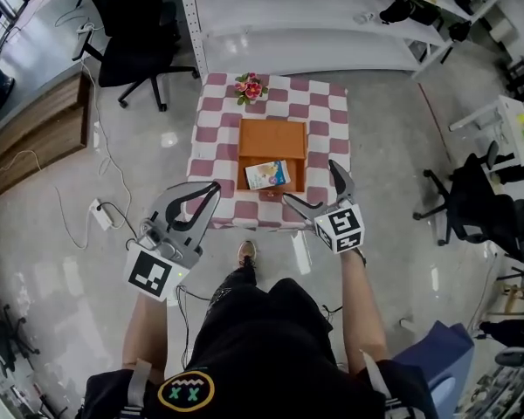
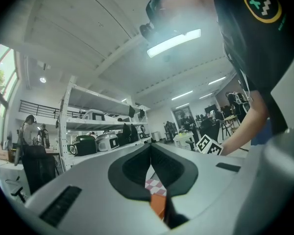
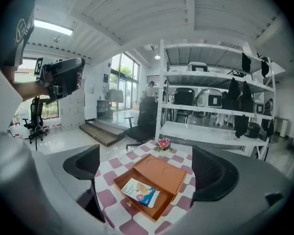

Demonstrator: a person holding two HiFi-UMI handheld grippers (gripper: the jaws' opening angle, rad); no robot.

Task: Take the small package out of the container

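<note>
Surface (image 1: 211, 112): covered by a checked cloth, with the container standing near its middle.
Container (image 1: 272, 138): an orange box whose shallow tray is open on the side toward the person.
Left gripper (image 1: 215, 186): over the cloth, left of the container's near corner and apart from it. Its fingers are together at the tips with nothing held.
Right gripper (image 1: 310, 182): straddling the container's near-right corner, fingers spread wide and empty, facing the open tray.
Small package (image 1: 269, 175): lies flat and slightly skewed in the container's open tray, untouched.
Flowers (image 1: 250, 86): just past the container's far edge.
Risk: the package sits low and close to the tray walls, so a finger could catch the rim and push the container across the cloth, since nothing steadies it. A thin, flat pack may also slip from an edge pinch.
Views: only the right gripper view shows the package (image 3: 141, 191) framed between its own fingers, and the depth of the tray. Only the head view places both grippers against the container. The left gripper view shows just a sliver of cloth and orange, and no package.
</note>
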